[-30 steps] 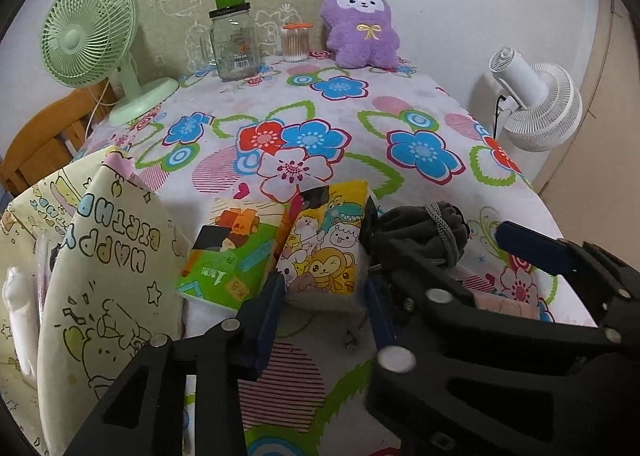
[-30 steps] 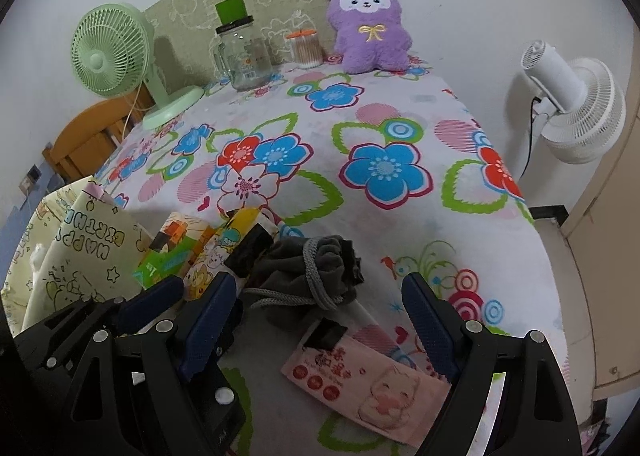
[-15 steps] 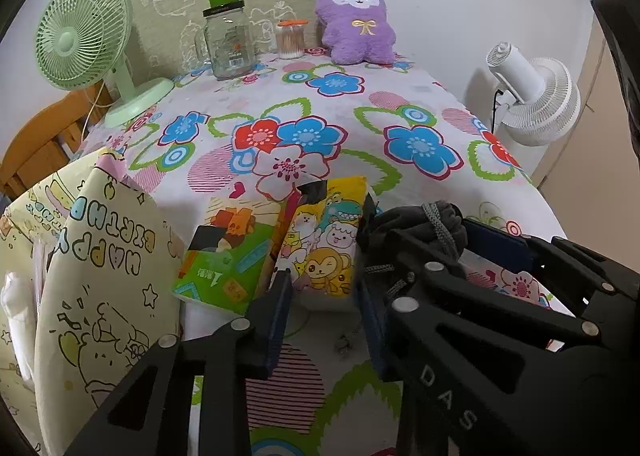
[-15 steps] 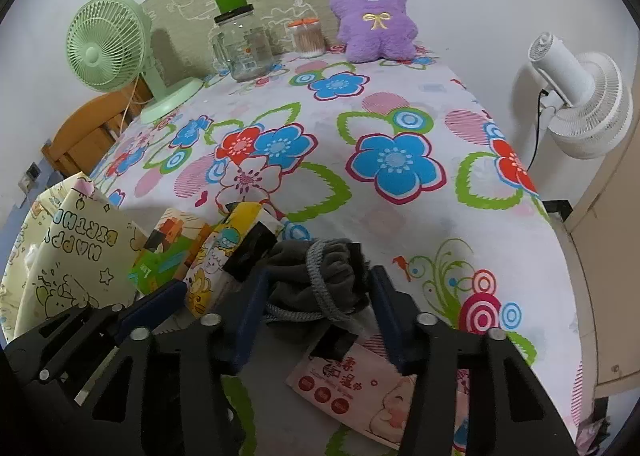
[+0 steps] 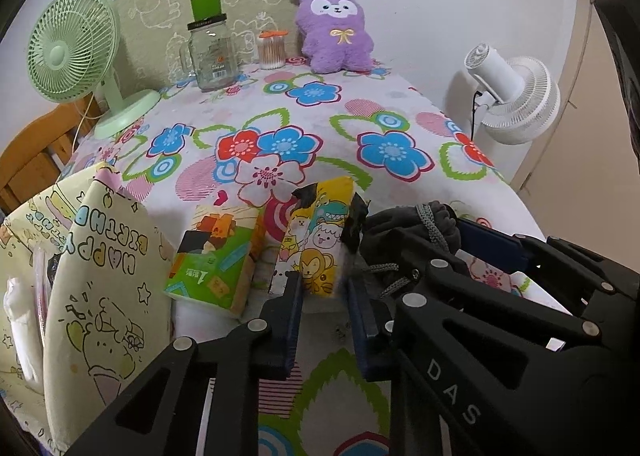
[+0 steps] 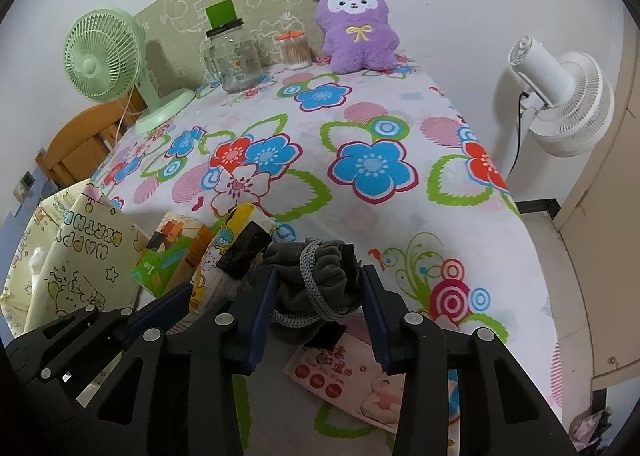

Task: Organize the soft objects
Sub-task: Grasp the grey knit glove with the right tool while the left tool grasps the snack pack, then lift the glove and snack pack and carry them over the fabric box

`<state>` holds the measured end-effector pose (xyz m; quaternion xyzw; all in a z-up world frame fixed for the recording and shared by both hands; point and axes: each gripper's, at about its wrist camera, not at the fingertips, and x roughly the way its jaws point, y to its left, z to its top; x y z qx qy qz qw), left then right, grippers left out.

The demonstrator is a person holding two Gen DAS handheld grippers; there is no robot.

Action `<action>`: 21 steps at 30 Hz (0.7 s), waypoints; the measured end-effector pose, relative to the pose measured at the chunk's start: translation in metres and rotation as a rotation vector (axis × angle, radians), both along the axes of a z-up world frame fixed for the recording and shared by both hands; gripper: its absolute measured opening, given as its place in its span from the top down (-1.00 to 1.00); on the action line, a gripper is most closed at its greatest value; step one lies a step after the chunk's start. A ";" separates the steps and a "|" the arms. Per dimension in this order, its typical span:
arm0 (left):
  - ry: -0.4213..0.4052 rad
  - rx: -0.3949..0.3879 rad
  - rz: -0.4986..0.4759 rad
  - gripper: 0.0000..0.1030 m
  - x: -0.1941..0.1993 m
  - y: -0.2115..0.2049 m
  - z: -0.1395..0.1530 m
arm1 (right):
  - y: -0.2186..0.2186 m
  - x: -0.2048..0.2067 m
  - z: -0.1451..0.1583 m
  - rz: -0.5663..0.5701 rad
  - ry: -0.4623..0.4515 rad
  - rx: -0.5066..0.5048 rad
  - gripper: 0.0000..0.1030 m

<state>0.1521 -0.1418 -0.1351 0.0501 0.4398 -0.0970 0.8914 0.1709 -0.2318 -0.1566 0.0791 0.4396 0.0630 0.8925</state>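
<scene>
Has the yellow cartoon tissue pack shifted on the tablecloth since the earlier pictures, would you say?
No. The yellow cartoon tissue pack lies where it did, beside the green tissue pack; the left gripper has just been closing around its near end.

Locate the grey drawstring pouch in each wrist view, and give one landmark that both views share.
Left wrist: the pouch lies right of centre, beside the cartoon tissue pack, partly behind the right gripper.
Right wrist: the pouch lies at lower centre, squeezed between the right gripper's blue fingers.
Shared landmark: the purple plush at the table's far edge, against the wall.
</scene>
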 end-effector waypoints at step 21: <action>-0.083 -0.012 -0.021 0.61 -0.027 0.000 0.034 | -0.003 -0.034 0.038 -0.037 -0.083 -0.015 0.13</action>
